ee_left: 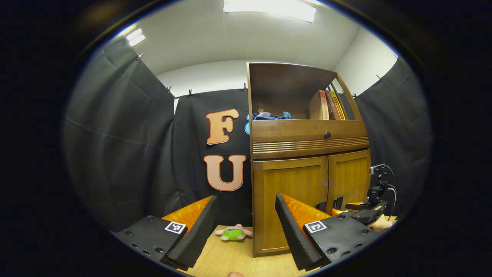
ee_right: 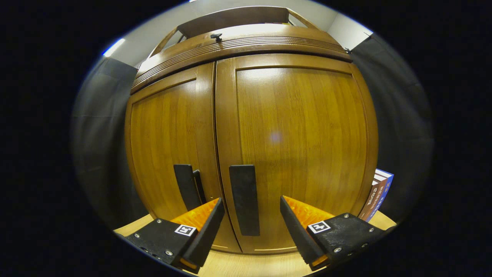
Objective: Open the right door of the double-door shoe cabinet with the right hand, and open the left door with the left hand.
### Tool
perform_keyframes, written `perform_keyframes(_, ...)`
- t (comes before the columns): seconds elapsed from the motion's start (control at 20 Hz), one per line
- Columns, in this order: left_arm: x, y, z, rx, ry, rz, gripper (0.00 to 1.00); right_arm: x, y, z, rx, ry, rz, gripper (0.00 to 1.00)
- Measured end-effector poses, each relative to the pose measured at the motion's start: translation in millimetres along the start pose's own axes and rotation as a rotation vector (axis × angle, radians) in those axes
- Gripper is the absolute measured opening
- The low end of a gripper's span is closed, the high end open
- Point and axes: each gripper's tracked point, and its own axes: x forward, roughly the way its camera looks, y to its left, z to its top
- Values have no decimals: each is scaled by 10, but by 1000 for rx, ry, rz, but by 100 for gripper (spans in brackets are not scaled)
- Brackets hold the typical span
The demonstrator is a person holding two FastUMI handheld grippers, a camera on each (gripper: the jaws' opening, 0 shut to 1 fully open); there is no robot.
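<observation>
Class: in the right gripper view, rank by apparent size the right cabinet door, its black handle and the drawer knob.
1. Brown wooden right cabinet door
2. Black flat vertical handle
3. Small dark drawer knob; it sits farther off, so its true size is unsure.

Black cloth walls (ee_left: pixel 119 127), white ceiling, bright lamp (ee_left: pixel 269 8).

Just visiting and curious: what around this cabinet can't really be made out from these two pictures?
- Inside of the cabinet: hidden in both views by the shut right door and left door.
- Things on the open shelf: left gripper view, too small.
- Books beside the cabinet: right gripper view, mostly behind its side.
</observation>
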Motion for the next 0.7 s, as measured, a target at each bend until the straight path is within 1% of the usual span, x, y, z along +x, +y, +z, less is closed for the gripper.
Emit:
perform_keyframes(0.05, -9, -3, -19, -3, 3, -1, 96, 23, 15, -4, 3, -1, 2, 88)
perform_keyframes(0.1, -1, 3, -39, -5, 7, -2, 96, 32, 37, 1, 6, -3, 9, 82)
perform_keyframes(0.15, -11, 10, -47, -6, 10, -2, 96, 45, 54, -3, 11, -2, 13, 78)
perform_keyframes(0.2, -12, 24, -51, -5, 11, 2, 96, 57, 49, -19, 13, 3, 10, 73)
perform_keyframes(0.25, -27, 41, -59, -5, 12, 5, 96, 69, 49, -42, 15, 9, 9, 70)
perform_keyframes(0.35, -38, 61, -60, -8, 12, 9, 96, 97, 47, -81, 22, 24, 10, 53)
perform_keyframes(0.4, -44, 62, -58, -7, 12, 11, 96, 103, 59, -88, 23, 28, 10, 57)
perform_keyframes(0.45, -52, 75, -59, -7, 12, 12, 96, 108, 67, -85, 21, 28, 10, 54)
perform_keyframes(0.6, -66, 76, -60, -5, 11, 13, 96, 84, 37, -91, 21, 31, 5, 41)
perform_keyframes(0.7, -83, 75, -69, -4, 11, 12, 96, 83, 49, -90, 40, 38, 6, 38)
